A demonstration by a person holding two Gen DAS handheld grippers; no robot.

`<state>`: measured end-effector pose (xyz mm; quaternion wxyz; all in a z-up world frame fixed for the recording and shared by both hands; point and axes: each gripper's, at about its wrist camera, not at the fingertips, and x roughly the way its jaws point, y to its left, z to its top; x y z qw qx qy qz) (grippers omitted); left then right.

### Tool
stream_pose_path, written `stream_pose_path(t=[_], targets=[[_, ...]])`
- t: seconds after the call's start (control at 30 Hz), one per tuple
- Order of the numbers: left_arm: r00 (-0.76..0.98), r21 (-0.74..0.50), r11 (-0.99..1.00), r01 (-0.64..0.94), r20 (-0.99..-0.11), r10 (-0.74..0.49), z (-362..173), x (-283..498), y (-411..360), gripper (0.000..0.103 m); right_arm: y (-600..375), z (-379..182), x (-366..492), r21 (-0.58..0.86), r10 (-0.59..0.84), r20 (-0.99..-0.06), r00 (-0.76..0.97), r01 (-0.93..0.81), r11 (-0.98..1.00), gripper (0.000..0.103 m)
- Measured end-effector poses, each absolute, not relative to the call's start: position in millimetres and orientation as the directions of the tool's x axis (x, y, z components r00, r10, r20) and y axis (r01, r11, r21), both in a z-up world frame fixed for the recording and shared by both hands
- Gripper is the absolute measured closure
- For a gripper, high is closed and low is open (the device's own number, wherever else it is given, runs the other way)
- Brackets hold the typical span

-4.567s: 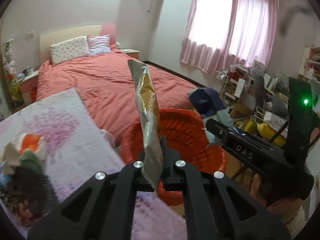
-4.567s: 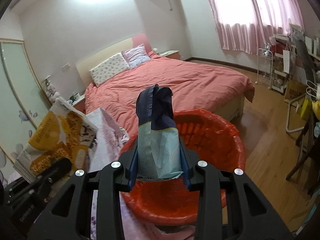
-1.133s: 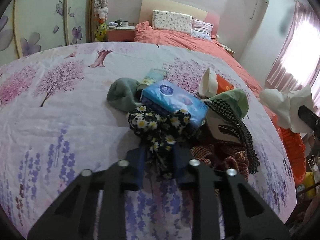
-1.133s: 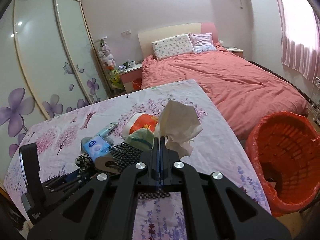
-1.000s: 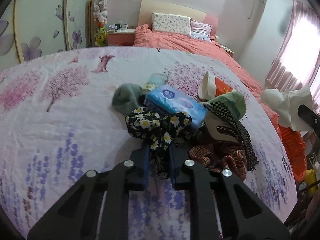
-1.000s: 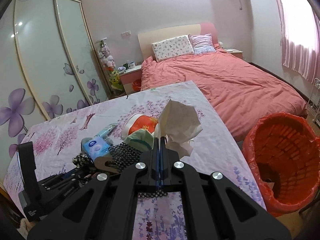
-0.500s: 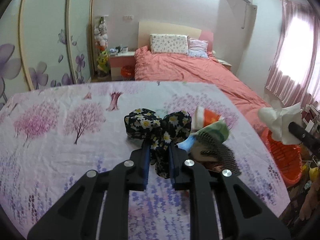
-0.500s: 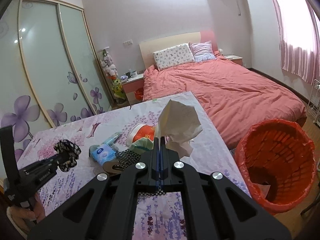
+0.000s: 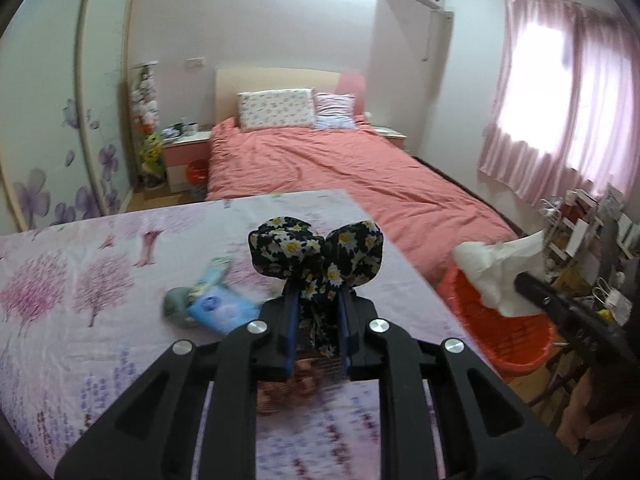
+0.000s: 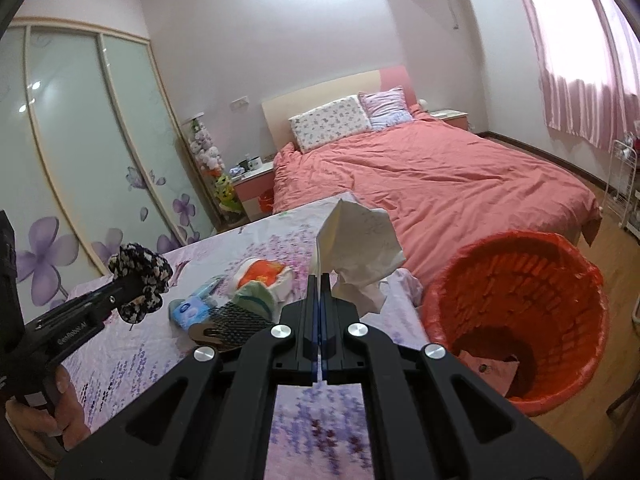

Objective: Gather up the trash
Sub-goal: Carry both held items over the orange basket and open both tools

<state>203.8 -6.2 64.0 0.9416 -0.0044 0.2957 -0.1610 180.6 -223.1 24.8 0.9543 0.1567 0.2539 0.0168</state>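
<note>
My left gripper (image 9: pixel 316 304) is shut on a black cloth with yellow and white daisies (image 9: pixel 316 254), held up above the flowered table (image 9: pixel 100 312). In the right wrist view the same daisy cloth (image 10: pixel 140 280) hangs at the left gripper's tip (image 10: pixel 124 294) on the far left. My right gripper (image 10: pixel 320 280) is shut on a crumpled white tissue (image 10: pixel 360 256), level with the table's right edge. The red bin (image 10: pixel 516 312) stands on the floor to the right of the table. In the left wrist view the white tissue (image 9: pixel 500 276) hovers over that red bin (image 9: pixel 500 332).
A blue tissue pack (image 10: pixel 188 310), a grey-green cloth (image 9: pixel 176 308), an orange-and-white wrapper (image 10: pixel 264 274), a green item (image 10: pixel 254 296) and a black mesh piece (image 10: pixel 232 326) lie on the table. A pink bed (image 10: pixel 432 184) lies behind. A hand (image 10: pixel 56 412) holds the left gripper.
The left gripper lifted the daisy cloth off the pile and carried it up and toward the right. The right gripper moved with the tissue toward the red bin, which looms larger.
</note>
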Motion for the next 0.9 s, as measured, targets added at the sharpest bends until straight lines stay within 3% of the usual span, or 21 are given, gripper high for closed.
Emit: stream_pose_path(t=[0.7,0.9], targets=[[0.579,-0.156,0.778,0.608,-0.584,-0.569,30.8,210.9,-208.5,0.084,-350.0,-1.5,167.8,0.367,-0.054,-0.485,0.873,0.259,0.893,0.102],[0.541,-0.144,0.772,0.619,-0.634,-0.552,5.2,228.7,-255.3,0.071,-377.5,-19.6,183.5,0.386,-0.056,-0.512,0.857,0.288,0.876,0.102]])
